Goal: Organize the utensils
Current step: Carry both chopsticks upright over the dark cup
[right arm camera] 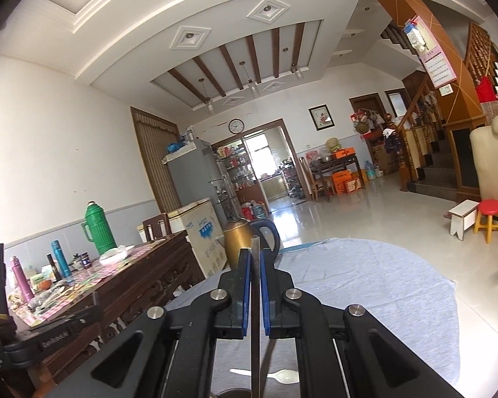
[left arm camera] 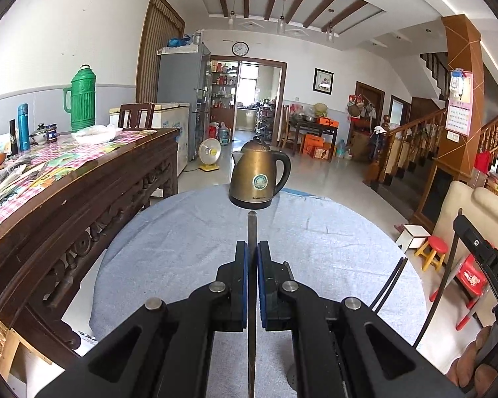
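Observation:
My left gripper (left arm camera: 252, 248) is shut on a thin dark metal utensil handle (left arm camera: 251, 229) that sticks forward between the blue pads, above the round table with a grey-blue cloth (left arm camera: 169, 248). My right gripper (right arm camera: 255, 255) is shut on a similar thin metal utensil handle (right arm camera: 255, 245), raised over the same cloth (right arm camera: 365, 282). A white plastic spoon (right arm camera: 282, 376) lies on the cloth below the right gripper. A pair of dark chopsticks (left arm camera: 388, 282) shows at the right of the left wrist view. The other gripper's body (left arm camera: 484, 258) is at the right edge there.
A bronze electric kettle (left arm camera: 259, 175) stands at the far edge of the round table; it also shows in the right wrist view (right arm camera: 239, 235). A carved wooden sideboard (left arm camera: 66, 199) with a green thermos (left arm camera: 79, 99) and bottles is at left. A red stool (left arm camera: 433, 248) stands at right.

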### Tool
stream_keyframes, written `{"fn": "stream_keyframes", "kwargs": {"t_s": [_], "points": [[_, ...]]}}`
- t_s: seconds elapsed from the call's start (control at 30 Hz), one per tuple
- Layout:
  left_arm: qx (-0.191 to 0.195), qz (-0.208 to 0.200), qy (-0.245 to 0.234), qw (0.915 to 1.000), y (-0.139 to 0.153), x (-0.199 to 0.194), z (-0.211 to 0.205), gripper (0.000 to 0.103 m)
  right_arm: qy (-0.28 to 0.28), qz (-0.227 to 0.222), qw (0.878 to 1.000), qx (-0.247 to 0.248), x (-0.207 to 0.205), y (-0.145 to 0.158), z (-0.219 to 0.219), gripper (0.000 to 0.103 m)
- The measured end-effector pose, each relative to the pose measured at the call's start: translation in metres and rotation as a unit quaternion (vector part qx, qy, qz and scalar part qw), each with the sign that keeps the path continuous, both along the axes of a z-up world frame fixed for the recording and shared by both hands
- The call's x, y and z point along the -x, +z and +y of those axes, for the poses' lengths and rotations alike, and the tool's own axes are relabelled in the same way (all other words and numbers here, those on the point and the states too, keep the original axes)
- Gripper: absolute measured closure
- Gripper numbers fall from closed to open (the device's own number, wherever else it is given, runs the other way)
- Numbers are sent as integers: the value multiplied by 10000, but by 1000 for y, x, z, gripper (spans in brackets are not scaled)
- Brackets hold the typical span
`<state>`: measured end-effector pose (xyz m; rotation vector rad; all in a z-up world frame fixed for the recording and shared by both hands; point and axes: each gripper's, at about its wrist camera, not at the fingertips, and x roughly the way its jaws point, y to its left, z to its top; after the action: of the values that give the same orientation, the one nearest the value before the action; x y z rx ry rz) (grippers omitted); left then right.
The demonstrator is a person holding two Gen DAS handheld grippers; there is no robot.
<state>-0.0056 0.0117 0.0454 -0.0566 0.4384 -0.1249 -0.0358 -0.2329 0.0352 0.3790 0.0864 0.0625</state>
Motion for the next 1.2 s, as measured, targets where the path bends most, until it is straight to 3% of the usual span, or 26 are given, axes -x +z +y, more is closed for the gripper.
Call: {"fn": "stream_keyframes", "kwargs": {"t_s": [0.33,0.8,1.2], "points": [[79,-26,-105,9999,0,-2,-6,98,157,-206,9996,-147,-2,4,8,97],[134,-22,-193,9997,6,-10,-17,98,288,-116,9982,-520,-17,3,-4,96],[831,-194,-430,9954,30,-9,-2,97,231,-336,9975,-576,-20,6,2,96]]}}
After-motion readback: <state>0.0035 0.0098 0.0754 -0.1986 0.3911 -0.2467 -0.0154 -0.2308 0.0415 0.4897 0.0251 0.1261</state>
